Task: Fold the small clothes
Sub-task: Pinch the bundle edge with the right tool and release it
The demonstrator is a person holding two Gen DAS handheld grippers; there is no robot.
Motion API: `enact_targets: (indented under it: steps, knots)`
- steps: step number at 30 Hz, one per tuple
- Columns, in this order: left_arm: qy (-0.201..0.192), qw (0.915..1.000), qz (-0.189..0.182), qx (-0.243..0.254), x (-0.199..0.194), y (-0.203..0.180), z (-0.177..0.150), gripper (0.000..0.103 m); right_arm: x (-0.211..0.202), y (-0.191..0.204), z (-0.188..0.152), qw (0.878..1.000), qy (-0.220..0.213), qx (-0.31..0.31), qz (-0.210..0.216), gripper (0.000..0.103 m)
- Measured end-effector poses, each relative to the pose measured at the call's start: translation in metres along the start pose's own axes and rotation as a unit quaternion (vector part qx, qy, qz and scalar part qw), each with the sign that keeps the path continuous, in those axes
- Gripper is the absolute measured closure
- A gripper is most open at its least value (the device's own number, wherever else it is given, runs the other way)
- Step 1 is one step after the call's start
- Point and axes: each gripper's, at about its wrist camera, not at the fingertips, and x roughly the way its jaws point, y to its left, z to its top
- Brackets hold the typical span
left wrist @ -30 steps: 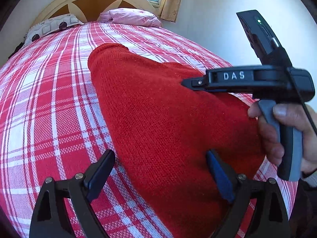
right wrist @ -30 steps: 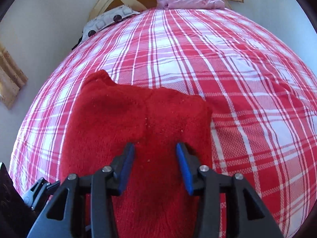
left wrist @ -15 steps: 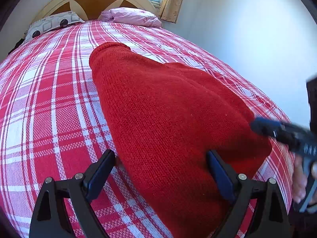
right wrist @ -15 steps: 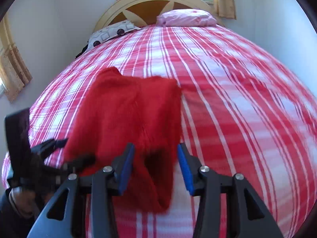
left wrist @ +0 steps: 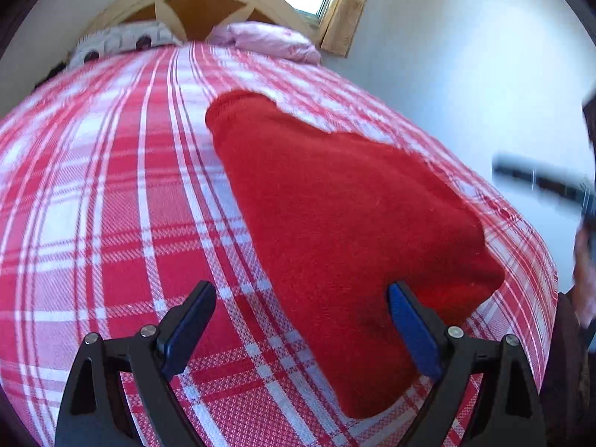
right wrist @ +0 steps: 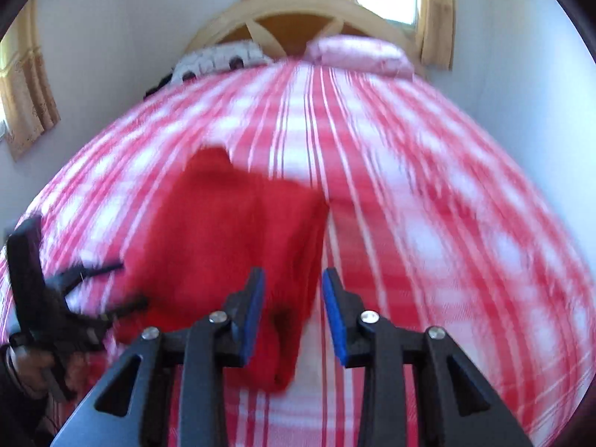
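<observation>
— One garment is all I can find: a red knitted piece (left wrist: 346,223) lying on the checked bedspread (left wrist: 93,205), filling the centre and lower right of the left wrist view. How far along would you put it?

— Partway, I'd judge. It reads as a compact, thick shape with a narrow end pointing toward the headboard (left wrist: 193,0) at the top of the frame, so at least one fold looks made. Whether another fold is wanted, or only smoothing, I can't say.

— And the grippers?

— The left gripper (left wrist: 301,329) stands wide apart at the bottom of its own view, one blue pad over bare bedspread, the other over the near edge of the knit, pressing on nothing. The right gripper (right wrist: 292,316) has just been closing; its jaws stand narrower, with a gap between them. The garment's lower right corner shows behind that gap, but the pads don't seem to be pinching it.

— Anything you can't make out?

— Plenty. The right wrist view is smeared by motion, so the garment's edges and layers are soft there. In the left wrist view the right gripper is only a dark blur at the right edge, beside a sliver of the person's hand (left wrist: 585,279). The garment's underside, and how many layers it holds, stay hidden.
</observation>
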Motion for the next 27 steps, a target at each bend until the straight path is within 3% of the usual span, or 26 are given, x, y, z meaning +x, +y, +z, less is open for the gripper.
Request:
enact_targets:
  steps: [3,5,8,14,18,20,24,27]
  knots:
    - [0.003,1.0,0.008,0.003,0.003,-0.002,0.001,0.01,0.021,0.014,0.039,0.998,0.0,-0.011,0.056,0.067]
    - [0.007,0.9998,0.015,0.004,0.005,-0.003,0.001,0.01,0.049,0.034,0.061,0.994,0.019,-0.019,0.106,0.079]
    - [0.018,0.9998,0.006,-0.007,0.008,0.002,0.001,0.01,0.109,0.078,0.088,0.988,0.073,-0.056,0.122,0.083]
    - [0.018,0.9996,-0.011,-0.017,0.007,0.01,-0.001,0.01,0.202,0.115,0.073,0.977,0.17,-0.091,0.093,0.086]
    - [0.008,0.9986,-0.035,-0.039,0.002,0.019,0.001,0.01,0.186,0.105,0.074,0.979,0.155,-0.082,0.103,0.085]
    - [-0.009,0.9977,-0.035,-0.057,-0.004,0.025,0.003,0.01,0.161,0.094,0.07,0.982,0.134,-0.073,0.112,0.08]
    - [-0.076,0.9941,-0.03,-0.071,-0.027,0.03,0.005,0.01,0.091,0.061,0.039,0.989,0.08,-0.043,0.117,0.075]
    - [-0.106,0.9929,-0.034,-0.04,-0.035,0.017,0.003,0.01,0.055,0.055,0.014,0.991,0.056,-0.035,0.115,0.071]
